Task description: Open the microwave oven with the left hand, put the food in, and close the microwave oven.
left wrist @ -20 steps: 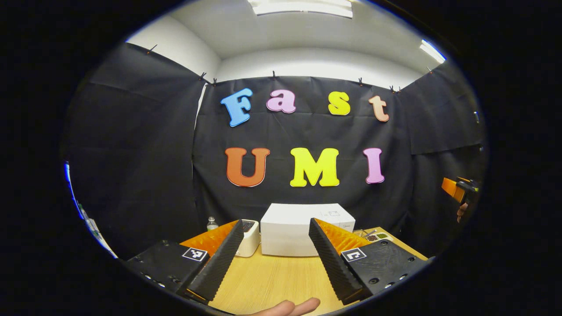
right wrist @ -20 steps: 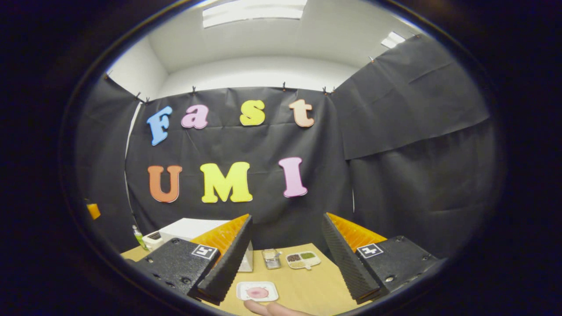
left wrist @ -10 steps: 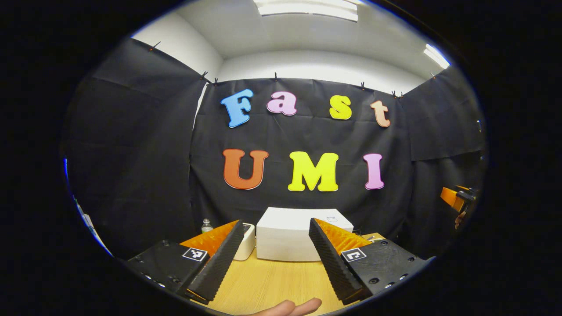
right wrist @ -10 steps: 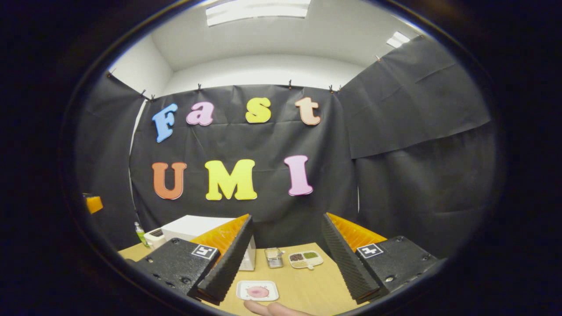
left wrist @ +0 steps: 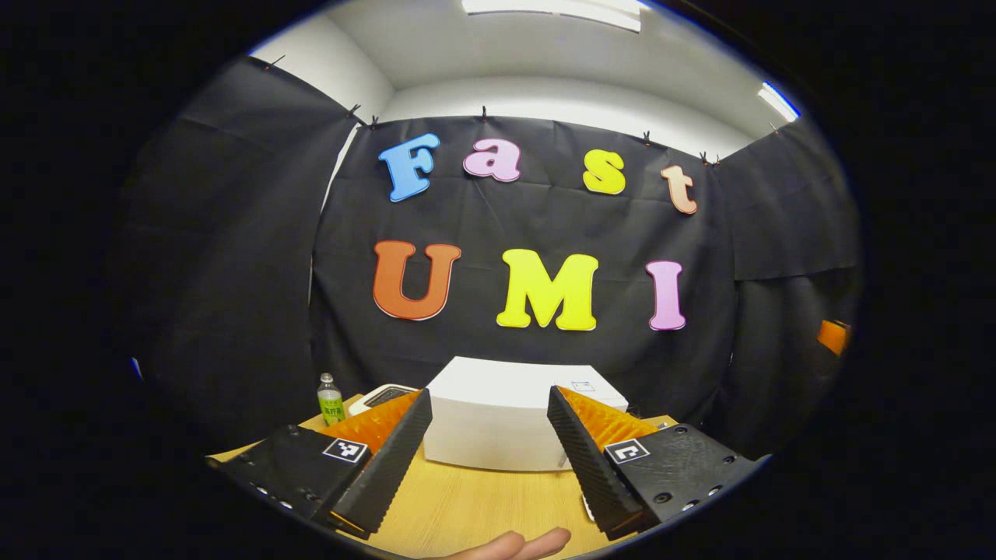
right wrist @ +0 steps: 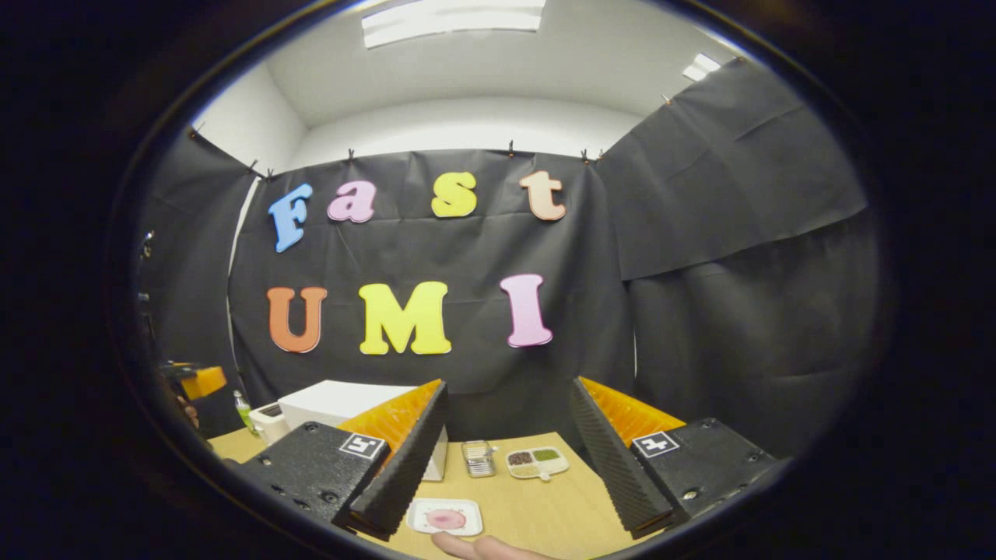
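A white microwave oven (left wrist: 498, 416) stands on the wooden table (left wrist: 482, 505) against the back wall, its door closed. My left gripper (left wrist: 489, 459) is open, held above the table in front of the oven with nothing between its fingers. In the right gripper view the oven (right wrist: 331, 400) sits at the left, partly behind my finger. A white square plate with pink food (right wrist: 444, 516) lies on the table (right wrist: 545, 505) just beyond my right gripper (right wrist: 510, 459), which is open and empty. The left gripper (right wrist: 201, 381) shows far left there.
A green bottle (left wrist: 331, 400) and a small white appliance (left wrist: 381, 395) stand left of the oven. A small metal container (right wrist: 477, 457) and a divided dish of grains (right wrist: 537, 461) sit at the table's back right. A person's fingertips (left wrist: 513, 544) show at the bottom edge.
The left gripper has moved forward and swung a little, so the oven looks larger and the bottle and small appliance sit further in view. The right gripper has barely moved.
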{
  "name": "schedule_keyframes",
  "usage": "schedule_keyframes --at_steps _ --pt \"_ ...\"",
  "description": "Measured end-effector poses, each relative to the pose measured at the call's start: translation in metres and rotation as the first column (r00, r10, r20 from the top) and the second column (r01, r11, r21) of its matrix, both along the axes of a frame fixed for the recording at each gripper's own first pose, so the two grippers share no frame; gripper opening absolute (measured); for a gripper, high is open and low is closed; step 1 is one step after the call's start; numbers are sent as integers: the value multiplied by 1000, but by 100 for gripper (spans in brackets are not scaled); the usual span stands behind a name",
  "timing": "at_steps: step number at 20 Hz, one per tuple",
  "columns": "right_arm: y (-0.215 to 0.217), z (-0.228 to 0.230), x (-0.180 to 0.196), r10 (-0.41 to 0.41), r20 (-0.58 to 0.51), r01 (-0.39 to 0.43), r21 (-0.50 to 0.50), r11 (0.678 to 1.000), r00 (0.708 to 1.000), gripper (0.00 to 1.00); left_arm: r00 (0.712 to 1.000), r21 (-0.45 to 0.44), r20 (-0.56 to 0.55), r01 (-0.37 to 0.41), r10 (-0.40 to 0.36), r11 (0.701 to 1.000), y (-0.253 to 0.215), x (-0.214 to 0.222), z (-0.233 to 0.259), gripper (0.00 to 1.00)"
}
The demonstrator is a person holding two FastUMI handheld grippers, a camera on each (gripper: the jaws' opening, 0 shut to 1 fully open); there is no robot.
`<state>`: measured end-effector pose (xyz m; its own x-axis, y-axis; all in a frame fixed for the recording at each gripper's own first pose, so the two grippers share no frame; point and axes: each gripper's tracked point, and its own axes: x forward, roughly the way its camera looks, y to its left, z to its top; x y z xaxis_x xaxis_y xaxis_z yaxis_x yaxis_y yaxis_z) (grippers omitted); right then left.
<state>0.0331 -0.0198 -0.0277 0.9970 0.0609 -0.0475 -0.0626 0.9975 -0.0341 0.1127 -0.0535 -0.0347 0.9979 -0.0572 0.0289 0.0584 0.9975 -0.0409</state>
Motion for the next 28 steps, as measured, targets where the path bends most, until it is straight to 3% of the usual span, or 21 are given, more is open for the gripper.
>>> schedule_keyframes --at_steps 1,2,8,13,14,15,16,17,18,21,22,23,24,27,28 --pt "-2 -1 1 1 -1 -1 0 1000 1000 100 1000 13 -3 12 -12 1000 -7 12 -10 95" --pt "-4 -4 2 2 -3 -2 -1 1000 1000 91 1000 24 -12 26 -26 999 -14 22 -19 95" --pt "-22 -15 9 0 -8 0 -8 1000 1000 91 995 -11 -54 84 -85 996 -54 80 -62 95" --pt "-39 -27 18 -8 -22 7 -18 1000 1000 91 988 18 -91 130 -128 991 -88 116 -107 95" --pt "-39 -30 19 1 -25 -1 -20 1000 1000 100 986 14 -104 136 -134 991 -95 123 -117 95" --pt "-40 -31 20 8 -28 -8 -14 1000 1000 92 983 11 -122 142 -139 990 -101 129 -129 95" --pt "-41 -31 22 11 -29 -11 -4 1000 1000 91 980 8 -137 147 -145 989 -108 134 -140 95" --pt "-44 -32 24 11 -26 -11 -2 1000 1000 100 977 6 -147 155 -153 988 -115 140 -151 95" --pt "-48 -34 25 8 -24 -8 -6 1000 1000 91 975 8 -160 158 -155 987 -121 145 -162 95" --pt "-55 -35 30 -3 -7 3 -9 1000 1000 91 968 9 -185 173 -168 985 -142 162 -194 95" --pt "-54 -35 32 0 0 0 -8 1000 1000 100 967 19 -192 176 -169 984 -147 166 -202 95" --pt "-53 -37 33 6 0 -6 -11 1000 1000 100 966 36 -198 175 -164 984 -151 171 -209 95" --pt "-50 -39 33 15 -3 -15 -15 1000 1000 91 967 45 -201 169 -157 985 -154 176 -215 95" --pt "-49 -42 35 26 -2 -26 -16 1000 1000 91 970 53 -187 171 -158 984 -164 189 -224 95" --pt "-50 -44 37 26 -1 -26 -12 1000 1000 100 971 65 -171 180 -167 981 -168 192 -222 94"
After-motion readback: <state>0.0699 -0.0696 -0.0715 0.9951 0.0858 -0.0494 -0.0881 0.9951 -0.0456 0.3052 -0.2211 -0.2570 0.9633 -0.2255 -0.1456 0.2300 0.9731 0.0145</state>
